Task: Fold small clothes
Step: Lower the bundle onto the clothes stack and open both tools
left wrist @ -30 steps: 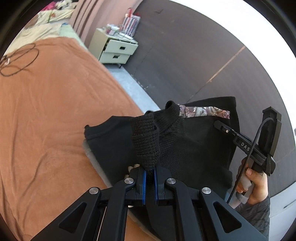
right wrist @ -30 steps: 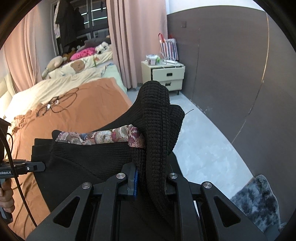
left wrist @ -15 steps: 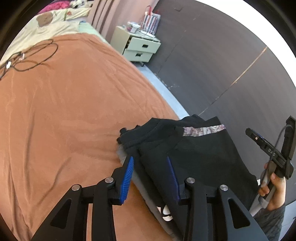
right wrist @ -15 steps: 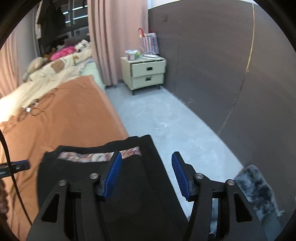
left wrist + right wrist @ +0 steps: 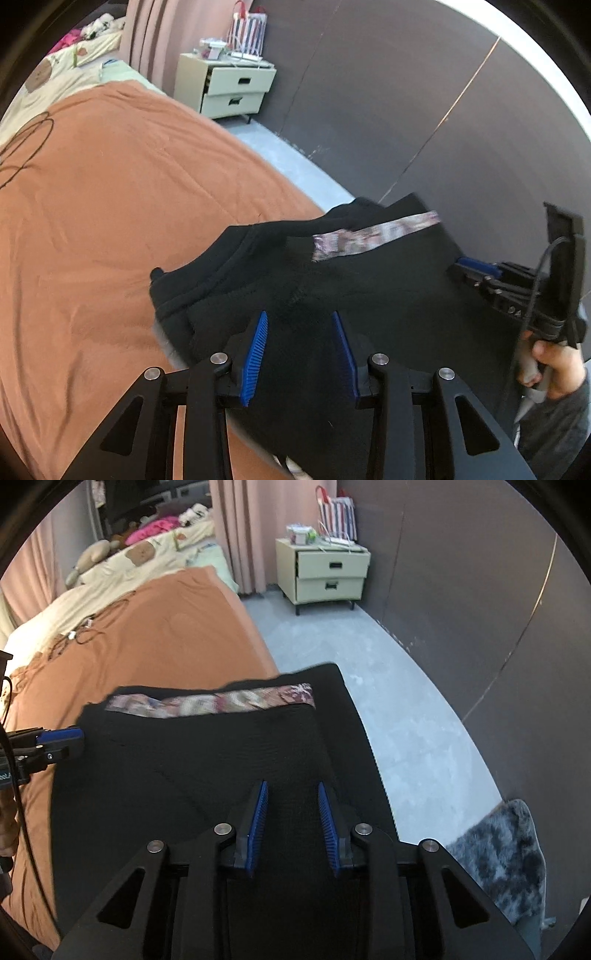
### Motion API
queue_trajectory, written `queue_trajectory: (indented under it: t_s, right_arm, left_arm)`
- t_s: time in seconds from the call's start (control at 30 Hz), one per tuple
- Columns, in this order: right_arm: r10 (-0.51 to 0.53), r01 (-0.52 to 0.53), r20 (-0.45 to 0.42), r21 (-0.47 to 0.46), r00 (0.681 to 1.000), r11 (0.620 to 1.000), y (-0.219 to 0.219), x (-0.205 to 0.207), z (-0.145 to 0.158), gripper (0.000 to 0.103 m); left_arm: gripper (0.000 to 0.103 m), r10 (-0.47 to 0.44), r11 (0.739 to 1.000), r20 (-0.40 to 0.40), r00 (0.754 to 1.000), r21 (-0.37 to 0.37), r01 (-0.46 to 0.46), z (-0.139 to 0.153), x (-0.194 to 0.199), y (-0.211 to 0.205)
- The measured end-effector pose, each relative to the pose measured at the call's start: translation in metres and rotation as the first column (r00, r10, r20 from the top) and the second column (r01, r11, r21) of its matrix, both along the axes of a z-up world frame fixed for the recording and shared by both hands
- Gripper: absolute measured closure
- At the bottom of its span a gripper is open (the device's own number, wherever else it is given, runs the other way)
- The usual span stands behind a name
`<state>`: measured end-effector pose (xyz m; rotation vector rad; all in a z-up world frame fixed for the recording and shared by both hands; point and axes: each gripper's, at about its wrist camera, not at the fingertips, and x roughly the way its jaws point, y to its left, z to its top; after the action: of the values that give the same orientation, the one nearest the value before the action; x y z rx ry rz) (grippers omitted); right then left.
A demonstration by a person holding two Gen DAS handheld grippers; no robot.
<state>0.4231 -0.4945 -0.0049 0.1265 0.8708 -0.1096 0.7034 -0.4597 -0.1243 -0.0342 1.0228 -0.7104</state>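
A black knit garment [image 5: 369,295] [image 5: 207,768] with a patterned floral band [image 5: 373,234] [image 5: 221,703] lies folded at the near corner of the bed, on the brown blanket [image 5: 110,206] [image 5: 166,638]. My left gripper [image 5: 299,321] hovers open just above its left part, blue pads apart, nothing between them. Over the garment's right part my right gripper [image 5: 291,794] is open too, holding nothing. The right gripper [image 5: 476,267] also shows at the garment's right edge in the left wrist view, with a hand [image 5: 557,365] on its handle. The left gripper [image 5: 59,738] shows at the left in the right wrist view.
A cream nightstand [image 5: 229,88] [image 5: 325,572] with a striped bag stands by the dark wall. Black cables [image 5: 22,147] [image 5: 81,631] lie on the blanket further up the bed. Grey floor [image 5: 369,701] runs along the bed's right side, with a grey fluffy rug [image 5: 502,853] near.
A second ago both grippers were shut on raised folds of the black garment. They opened, the cloth dropped flat onto the bed, and both now hover low over it.
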Motion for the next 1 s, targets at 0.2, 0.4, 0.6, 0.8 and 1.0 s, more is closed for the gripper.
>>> queue_trajectory:
  t_s: [0.2, 0.4, 0.6, 0.8, 1.0]
  right_arm:
    - [-0.026, 0.026, -0.033, 0.015, 0.999, 1.000, -0.030, 0.028, -0.001, 0.084]
    - [-0.103, 0.105, -0.072, 0.012, 0.992, 0.994, -0.046, 0.057, 0.000, 0.084]
    - [-0.162, 0.161, -0.052, -0.022, 0.985, 0.987, -0.049, 0.052, 0.022, 0.084]
    - [-0.047, 0.046, 0.018, 0.043, 0.999, 0.998, -0.046, -0.012, 0.027, 0.084]
    - [-0.022, 0.018, 0.092, 0.052, 0.996, 0.998, -0.062, -0.101, 0.007, 0.084]
  left_arm:
    - [0.065, -0.017, 0.999, -0.007, 1.000, 0.033, 0.017, -0.018, 0.016, -0.009]
    - [0.065, 0.057, 0.997, 0.000, 0.998, 0.048, -0.057, -0.010, 0.025, -0.004]
    - [0.065, 0.076, 0.996, 0.020, 0.997, 0.052, -0.077, -0.001, 0.006, 0.008]
    - [0.065, 0.028, 0.998, 0.022, 0.999, 0.048, -0.029, 0.005, -0.024, 0.011]
    - [0.065, -0.017, 0.999, 0.013, 1.000, 0.049, 0.017, 0.005, -0.060, 0.012]
